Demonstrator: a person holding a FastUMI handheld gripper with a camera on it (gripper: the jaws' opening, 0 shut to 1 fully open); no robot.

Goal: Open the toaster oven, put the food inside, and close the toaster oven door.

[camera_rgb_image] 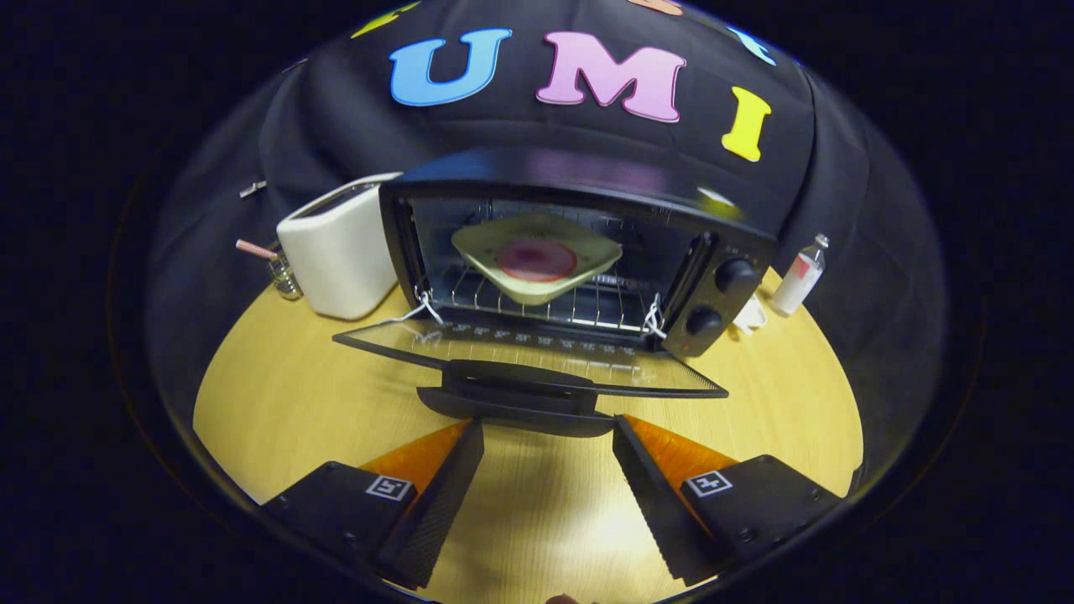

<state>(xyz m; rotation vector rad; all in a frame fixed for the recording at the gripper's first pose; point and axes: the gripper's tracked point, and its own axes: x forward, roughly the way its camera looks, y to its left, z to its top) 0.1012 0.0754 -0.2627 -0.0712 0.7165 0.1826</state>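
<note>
A black toaster oven (730, 252) stands on the wooden table (277, 394) with its glass door (403, 340) folded down flat toward me. Inside, on the wire rack (554, 306), rests a pale plate (579, 243) holding a round pink slice of food (537, 260). The door's dark handle (516, 394) lies just ahead of my fingertips. My gripper (547, 424) is open, its fingers (453, 478) spread wide below the handle, nothing between them.
A white slot toaster (336, 252) stands left of the oven, with a small jar and straw (281, 273) beside it. Right of the oven are a small white cup (749, 315) and a clear bottle (800, 277). Two knobs (734, 275) sit on the oven's right panel.
</note>
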